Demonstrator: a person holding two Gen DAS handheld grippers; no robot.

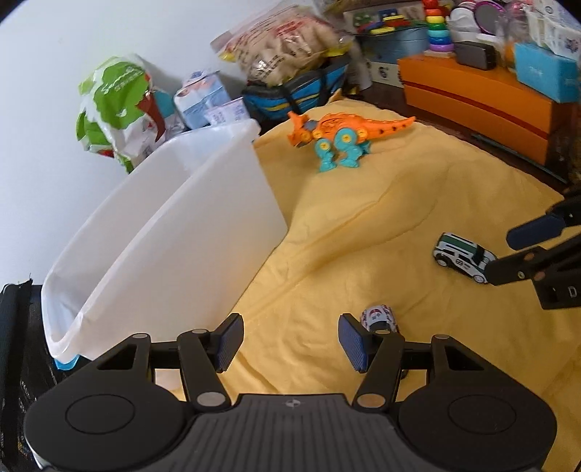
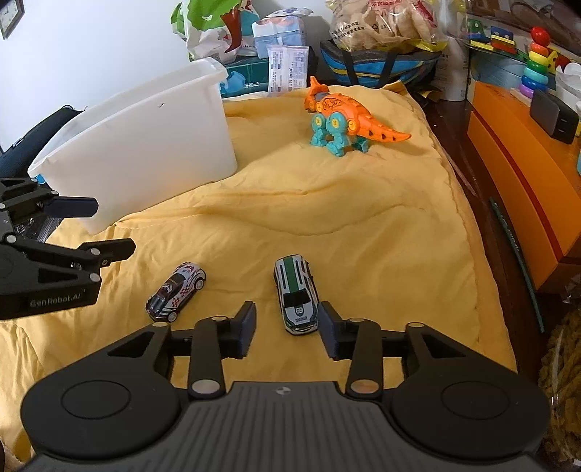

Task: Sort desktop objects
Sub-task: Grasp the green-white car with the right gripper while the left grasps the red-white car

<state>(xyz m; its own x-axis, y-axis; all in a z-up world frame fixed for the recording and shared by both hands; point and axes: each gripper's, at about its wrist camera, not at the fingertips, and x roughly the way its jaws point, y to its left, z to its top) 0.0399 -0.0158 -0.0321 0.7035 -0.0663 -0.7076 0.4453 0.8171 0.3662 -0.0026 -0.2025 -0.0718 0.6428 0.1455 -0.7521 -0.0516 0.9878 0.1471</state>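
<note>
On a yellow cloth lie a white-and-green toy car, a white, red and blue toy car and an orange dinosaur with teal legs. A white plastic bin stands at the cloth's left. My right gripper is open, its fingers just short of the green car's front end. My left gripper is open and empty; the red-and-blue car sits just past its right finger. The green car, dinosaur and bin also show in the left wrist view.
An orange box runs along the right edge of the cloth. Bags of snacks, a blue basket, packets and a ring-stacking toy crowd the back. A dark bag lies left of the bin.
</note>
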